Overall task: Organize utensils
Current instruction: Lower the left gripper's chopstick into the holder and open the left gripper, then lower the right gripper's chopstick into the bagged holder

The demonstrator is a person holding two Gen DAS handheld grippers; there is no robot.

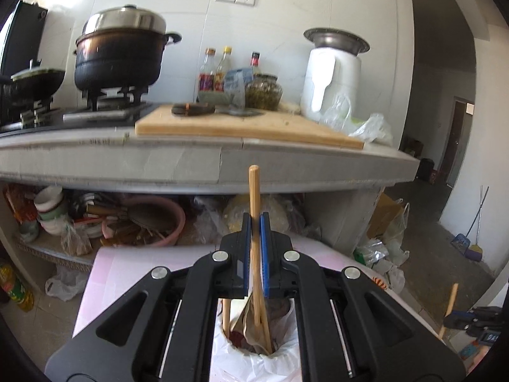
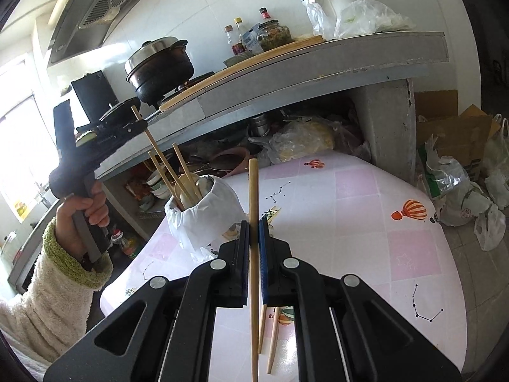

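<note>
Left gripper (image 1: 255, 222): clamped on chopstick (image 1: 254, 191) above holder (image 2: 210, 203)
Right gripper (image 2: 254, 226): clamped on another chopstick (image 2: 253, 191) over table (image 2: 350, 222)

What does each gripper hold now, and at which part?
Each holds one wooden chopstick: the left gripper grips its chopstick near the upper end, the right gripper grips its chopstick around mid-length.

Lower end of the right chopstick (image 2: 253, 191) beyond the frame's bottom edge.

Daylight floods in from a blown-out window (image 2: 19, 146) at left, the tiled wall (image 1: 286, 16) glares softly, fisheye edges bend and darken, the stove side slightly blurred
</note>
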